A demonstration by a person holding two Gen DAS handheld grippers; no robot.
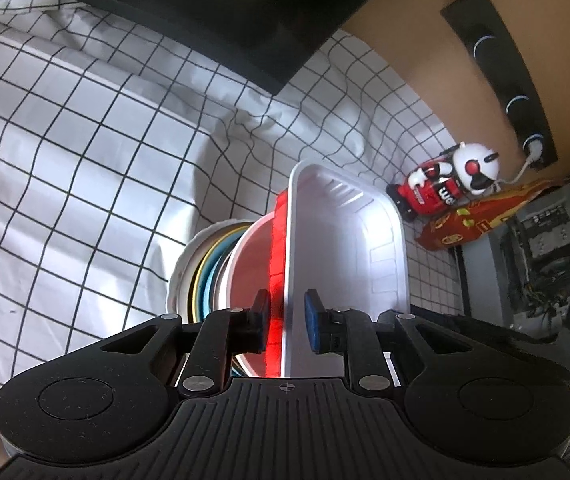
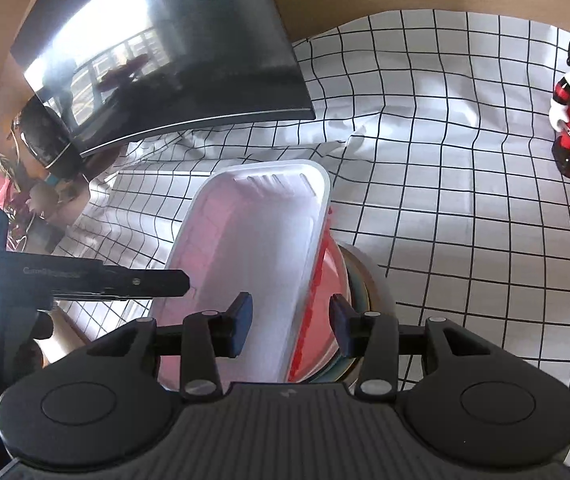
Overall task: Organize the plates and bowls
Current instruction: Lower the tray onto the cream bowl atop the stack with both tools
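Checked cloth (image 1: 65,152) covers the table: white with a black grid, wrinkled toward the back, bare and open on the left of the left wrist view and on the right of the right wrist view. Dark monitor (image 2: 173,60) hems in the back edge. A toy robot figure (image 1: 445,184), red and white, stands near the far corner, just beside a red snack bag (image 1: 481,216); a black power strip (image 1: 501,80) hangs on the tan wall above them. An open computer case (image 1: 541,248) sits past the cloth edge on that side.

Stack of dishes is mid-cloth, directly under both grippers. White tray (image 1: 345,240) is on top: rectangular, rounded corners, ribbed walls, tilted. Under it a red tray (image 1: 279,248), then a white bowl with a pinkish inside (image 1: 249,256), then blue and yellow plates (image 1: 209,264) nested in a white scalloped dish (image 1: 183,264).

Left gripper (image 1: 285,322): jaws narrow, straddling the rims of the white and red trays; the left pad looks to be on the red tray, a small gap shows at the right pad, firm clamp not clear. Right gripper (image 2: 291,326): jaws a bit wider, straddling the same two rims on the opposite side, gaps visible at both pads, not pressing. Left gripper's black finger (image 2: 145,280) shows at the tray's far side in the right wrist view
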